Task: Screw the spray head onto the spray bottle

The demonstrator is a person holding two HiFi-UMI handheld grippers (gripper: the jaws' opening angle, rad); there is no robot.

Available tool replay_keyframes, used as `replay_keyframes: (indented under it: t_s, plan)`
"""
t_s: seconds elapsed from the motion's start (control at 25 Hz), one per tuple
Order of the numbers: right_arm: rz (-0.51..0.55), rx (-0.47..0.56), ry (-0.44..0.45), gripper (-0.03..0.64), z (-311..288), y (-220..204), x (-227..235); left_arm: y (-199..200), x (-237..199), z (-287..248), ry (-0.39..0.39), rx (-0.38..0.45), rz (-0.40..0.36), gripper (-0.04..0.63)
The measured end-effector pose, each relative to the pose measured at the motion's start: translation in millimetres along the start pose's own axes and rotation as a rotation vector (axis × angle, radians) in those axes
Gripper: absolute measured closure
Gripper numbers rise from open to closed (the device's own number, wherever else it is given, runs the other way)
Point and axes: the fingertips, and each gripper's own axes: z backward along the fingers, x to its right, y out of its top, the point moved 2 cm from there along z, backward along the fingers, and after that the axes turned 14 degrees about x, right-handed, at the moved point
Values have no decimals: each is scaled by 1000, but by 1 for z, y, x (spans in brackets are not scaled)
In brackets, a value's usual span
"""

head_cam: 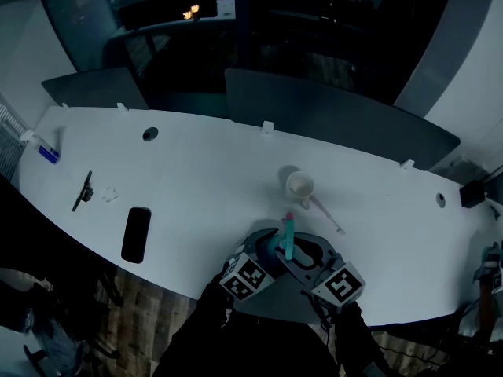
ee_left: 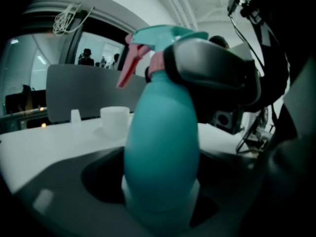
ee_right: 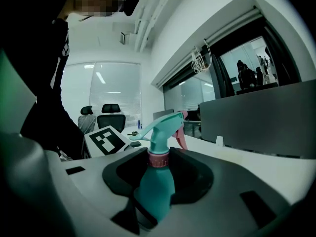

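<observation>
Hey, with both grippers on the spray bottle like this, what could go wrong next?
The left hand-held gripper holds the spray bottle by its smooth, rounded body, so the bottle may spin along when the right hand-held gripper twists the pink collar. If the spray head sits crooked, its thread could cross.

Your left gripper [head_cam: 271, 251] clamps the bottle [ee_left: 160, 152] low on its body, tilted slightly down. Your right gripper [head_cam: 305, 256] faces it, jaws closed on the spray head [ee_right: 160, 132].
</observation>
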Motion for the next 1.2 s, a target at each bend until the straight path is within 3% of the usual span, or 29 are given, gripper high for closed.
replay_keyframes:
  t_s: [0.2, 0.36, 0.44, 0.6, 0.68, 0.72, 0.8, 1.04, 1.12, 1.2]
  plan:
    - [48, -47, 7, 471, -1, -2, 0, -1, -1, -2, 7, 0, -1, 183]
    - [16, -11, -3, 471, -1, 0, 0, 0, -1, 1, 35, 7, 3, 178]
    - [15, -15, 10, 471, 0, 1, -1, -3, 3, 9, -24, 7, 7, 177]
    - [3, -22, 75, 471, 1, 1, -1, -5, 4, 21, -271, -47, 22, 189]
    - [9, -29, 95, 471, 1, 1, 0, -4, 2, 22, -322, -67, -9, 225]
    - [16, -23, 90, 471, 1, 1, 1, -3, 1, 21, -310, -65, -15, 226]
    - [27, 7, 47, 471, 2, 2, 3, -2, 1, 19, -220, -32, -7, 229]
    - [75, 42, -117, 471, 6, 2, 5, -2, 1, 16, 212, 19, 41, 235]
    - [79, 38, -137, 471, 6, 2, 4, -1, 3, 17, 364, 21, 69, 236]
    - [72, 35, -135, 471, 6, 1, 2, 0, 4, 18, 448, 28, 94, 236]
